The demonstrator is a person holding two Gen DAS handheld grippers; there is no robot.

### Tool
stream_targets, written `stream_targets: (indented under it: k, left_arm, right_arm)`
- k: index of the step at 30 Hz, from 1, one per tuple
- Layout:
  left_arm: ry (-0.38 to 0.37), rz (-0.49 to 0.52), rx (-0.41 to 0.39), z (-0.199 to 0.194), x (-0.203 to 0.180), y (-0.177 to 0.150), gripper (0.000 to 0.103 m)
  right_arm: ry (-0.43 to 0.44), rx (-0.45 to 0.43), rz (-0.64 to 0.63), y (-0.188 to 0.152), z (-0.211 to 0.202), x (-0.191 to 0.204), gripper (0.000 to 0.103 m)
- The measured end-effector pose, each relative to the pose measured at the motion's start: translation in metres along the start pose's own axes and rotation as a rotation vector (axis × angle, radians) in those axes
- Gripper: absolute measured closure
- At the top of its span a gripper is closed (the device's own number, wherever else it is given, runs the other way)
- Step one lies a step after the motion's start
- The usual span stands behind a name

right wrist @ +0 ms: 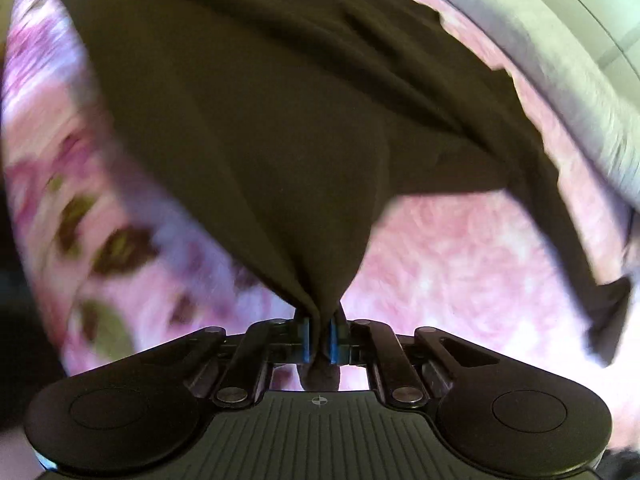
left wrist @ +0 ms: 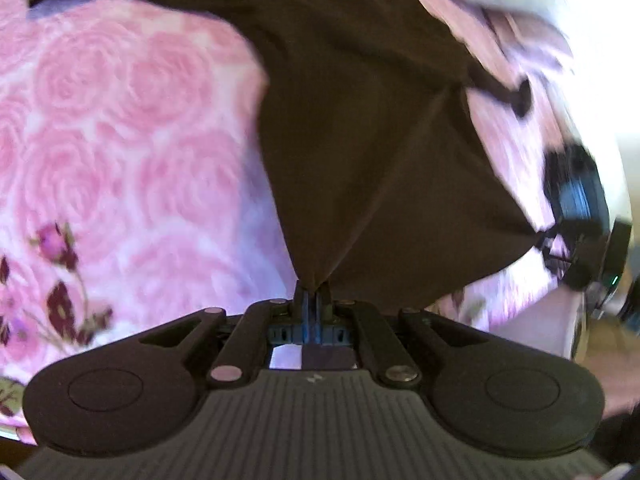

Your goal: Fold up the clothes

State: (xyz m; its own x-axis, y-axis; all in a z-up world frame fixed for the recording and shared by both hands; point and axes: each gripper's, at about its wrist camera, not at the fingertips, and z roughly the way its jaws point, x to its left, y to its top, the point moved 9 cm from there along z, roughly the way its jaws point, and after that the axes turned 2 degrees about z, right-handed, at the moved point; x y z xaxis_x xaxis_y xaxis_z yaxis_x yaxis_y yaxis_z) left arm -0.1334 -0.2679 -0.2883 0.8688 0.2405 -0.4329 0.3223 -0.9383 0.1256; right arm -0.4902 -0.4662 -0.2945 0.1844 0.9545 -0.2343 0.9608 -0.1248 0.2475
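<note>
A dark brown garment [left wrist: 360, 128] is lifted off a pink rose-patterned bedspread [left wrist: 120, 120]. My left gripper [left wrist: 312, 292] is shut on a pinched corner of it, and the cloth fans upward from the jaws. In the left wrist view the right gripper [left wrist: 560, 240] shows blurred at the right edge, holding another corner of the cloth. In the right wrist view my right gripper [right wrist: 319, 332] is shut on a bunched fold of the dark brown garment [right wrist: 280, 120], which passes between the blue pads and spreads away over the bedspread [right wrist: 460, 260]. The far end of the garment trails toward the top.
A pale grey-white band, perhaps the bed's edge or a wall [right wrist: 580, 100], curves along the upper right. Dark leaf and bud prints [left wrist: 60, 280] mark the bedspread at the left. Both views are motion-blurred.
</note>
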Motion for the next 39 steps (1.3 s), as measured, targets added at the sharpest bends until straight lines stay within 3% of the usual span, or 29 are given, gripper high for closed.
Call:
stream_targets:
  k: [3, 7, 9, 11, 13, 14, 16, 18, 21, 24, 30, 32, 35, 39]
  left_arm:
    - [0.005, 0.029, 0.047, 0.019, 0.000, -0.035, 0.102]
    - [0.030, -0.019, 0.116, 0.055, 0.017, -0.072, 0.102]
    - [0.072, 0.011, 0.167, 0.059, 0.026, -0.085, 0.102]
    - [0.091, 0.031, 0.181, 0.048, 0.036, -0.091, 0.099]
    - [0.112, 0.011, 0.157, 0.031, 0.051, -0.088, 0.098]
    - [0.127, -0.002, 0.140, 0.023, 0.059, -0.083, 0.098]
    - [0.170, -0.018, 0.102, 0.007, 0.075, -0.068, 0.096]
    - [0.217, -0.030, 0.061, -0.009, 0.091, -0.051, 0.085]
    - [0.309, -0.010, -0.019, -0.033, 0.109, -0.016, 0.080]
    - [0.402, 0.037, -0.093, -0.054, 0.129, 0.024, 0.070]
    - [0.506, 0.136, -0.170, -0.078, 0.187, 0.109, 0.057]
    - [0.541, 0.223, -0.192, -0.078, 0.211, 0.138, 0.055]
    - [0.623, 0.475, -0.203, -0.059, 0.243, 0.179, 0.055]
    - [0.711, 0.781, -0.182, -0.011, 0.285, 0.220, 0.056]
  right_arm:
    - [0.006, 0.072, -0.062, -0.019, -0.024, 0.030, 0.096]
    - [0.029, 0.227, -0.055, -0.051, -0.007, 0.072, 0.092]
    - [0.029, 0.299, -0.065, -0.061, 0.003, 0.086, 0.080]
    - [0.039, 0.341, -0.040, -0.065, 0.003, 0.090, 0.078]
    - [0.030, 0.331, 0.019, -0.060, -0.006, 0.081, 0.069]
    - [0.016, 0.316, 0.056, -0.053, -0.011, 0.073, 0.059]
    - [-0.005, 0.266, 0.117, -0.035, -0.019, 0.053, 0.048]
    - [-0.016, 0.214, 0.165, -0.017, -0.025, 0.036, 0.045]
    - [-0.003, 0.138, 0.187, 0.021, -0.017, 0.017, 0.042]
    - [0.022, 0.058, 0.170, 0.071, -0.001, 0.004, 0.042]
    - [0.030, -0.074, 0.166, 0.193, 0.011, -0.004, 0.042]
    - [0.035, -0.110, 0.180, 0.236, 0.012, -0.001, 0.042]
    - [0.021, -0.147, 0.204, 0.292, 0.018, 0.018, 0.041]
    - [-0.006, -0.136, 0.268, 0.324, 0.055, 0.062, 0.041]
